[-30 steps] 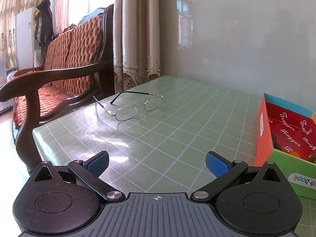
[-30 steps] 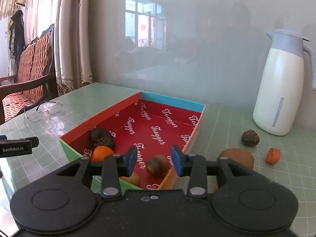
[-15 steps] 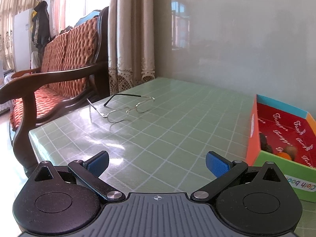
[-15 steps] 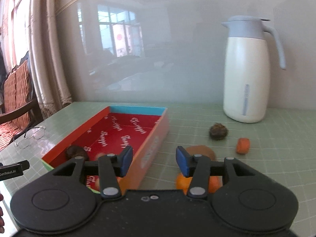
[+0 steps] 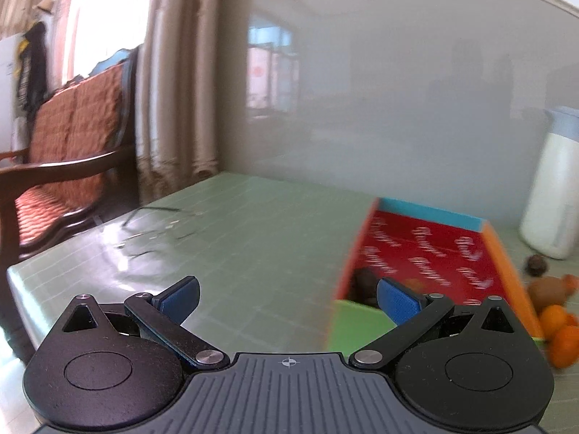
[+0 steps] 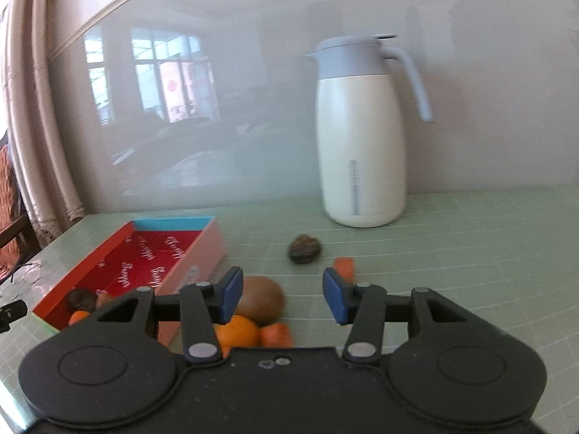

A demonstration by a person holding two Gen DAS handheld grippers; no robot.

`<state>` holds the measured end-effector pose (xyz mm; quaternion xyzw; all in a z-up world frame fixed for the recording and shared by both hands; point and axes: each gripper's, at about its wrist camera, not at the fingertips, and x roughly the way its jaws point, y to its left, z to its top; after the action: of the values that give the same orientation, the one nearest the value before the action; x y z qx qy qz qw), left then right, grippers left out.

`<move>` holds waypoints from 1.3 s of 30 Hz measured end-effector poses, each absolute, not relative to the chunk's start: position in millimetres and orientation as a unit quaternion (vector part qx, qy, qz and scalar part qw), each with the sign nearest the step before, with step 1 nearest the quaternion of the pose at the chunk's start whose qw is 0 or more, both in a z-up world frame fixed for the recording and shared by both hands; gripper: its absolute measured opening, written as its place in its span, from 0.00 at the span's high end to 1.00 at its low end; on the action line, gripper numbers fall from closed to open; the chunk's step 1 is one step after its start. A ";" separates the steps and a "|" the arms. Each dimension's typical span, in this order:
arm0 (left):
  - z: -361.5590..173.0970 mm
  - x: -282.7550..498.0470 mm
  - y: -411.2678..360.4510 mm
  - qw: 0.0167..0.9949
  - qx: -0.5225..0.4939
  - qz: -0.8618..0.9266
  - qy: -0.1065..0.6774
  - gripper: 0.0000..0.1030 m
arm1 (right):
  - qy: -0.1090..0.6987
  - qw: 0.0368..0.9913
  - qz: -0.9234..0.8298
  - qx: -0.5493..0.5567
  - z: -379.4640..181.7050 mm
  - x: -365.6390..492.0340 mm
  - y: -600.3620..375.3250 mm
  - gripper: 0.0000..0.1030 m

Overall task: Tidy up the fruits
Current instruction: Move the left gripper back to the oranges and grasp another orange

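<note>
The bench (image 6: 470,253), under a pale green gridded cover, carries everything. Next in size is the white jug (image 6: 362,144) with a grey lid, upright near the wall. The shallow box (image 6: 188,253), red inside with a blue far wall, lies to its left and holds a dark fruit (image 6: 80,298) and an orange one at its near end. Outside the box, just beside its right wall, sit a brown kiwi (image 6: 262,298), an orange (image 6: 237,332) touching it, and a dark round fruit (image 6: 304,249) farther back. A pair of glasses (image 5: 155,231) (blurred) lies well to the left. The right tongs (image 6: 278,294) stand apart and empty above the kiwi; the left tongs (image 5: 287,302) gape wide, empty.
</note>
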<state>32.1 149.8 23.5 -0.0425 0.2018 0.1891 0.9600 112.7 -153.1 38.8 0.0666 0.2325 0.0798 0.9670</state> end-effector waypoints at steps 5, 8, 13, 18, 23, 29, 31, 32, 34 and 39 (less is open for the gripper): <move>26.7 38.5 114.8 0.967 -0.033 0.151 0.203 0.00 | 0.231 0.968 0.065 0.071 39.6 108.3 -172.9 0.53; 28.0 40.4 94.1 0.970 -0.028 0.128 0.202 0.00 | 0.230 0.969 0.057 0.071 40.7 105.0 -183.3 0.53; 29.0 44.5 62.2 0.974 -0.018 0.096 0.206 0.00 | 0.228 0.970 0.042 0.077 41.5 100.5 -202.2 0.53; 29.0 47.3 38.7 0.975 -0.017 0.070 0.209 0.00 | 0.226 0.971 0.028 0.077 41.5 95.4 -220.6 0.53; 26.7 50.3 15.6 0.976 -0.011 0.048 0.212 0.00 | 0.226 0.971 0.009 0.079 40.1 90.3 -242.7 0.53; 22.9 54.3 -12.1 0.977 0.002 0.028 0.213 0.00 | 0.224 0.971 -0.016 0.088 38.6 80.7 -271.6 0.53; 22.1 52.8 -21.9 0.977 0.011 0.021 0.211 0.00 | 0.223 0.970 -0.023 0.091 38.0 78.1 -279.5 0.53; 21.3 52.6 -26.8 0.977 0.017 0.018 0.210 0.00 | 0.222 0.970 -0.026 0.093 37.8 76.6 -283.4 0.53; 18.9 53.1 -36.6 0.977 0.027 0.011 0.211 0.00 | 0.221 0.970 -0.032 0.098 37.5 74.1 -290.8 0.52; 13.4 57.0 -51.5 0.974 0.042 -0.002 0.222 0.00 | 0.218 0.969 -0.043 0.106 36.7 70.1 -303.4 0.52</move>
<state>57.0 -51.5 13.4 0.0419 0.2225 -0.0023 0.9740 70.1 -303.4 36.7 0.1062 0.2177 -0.0429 0.9693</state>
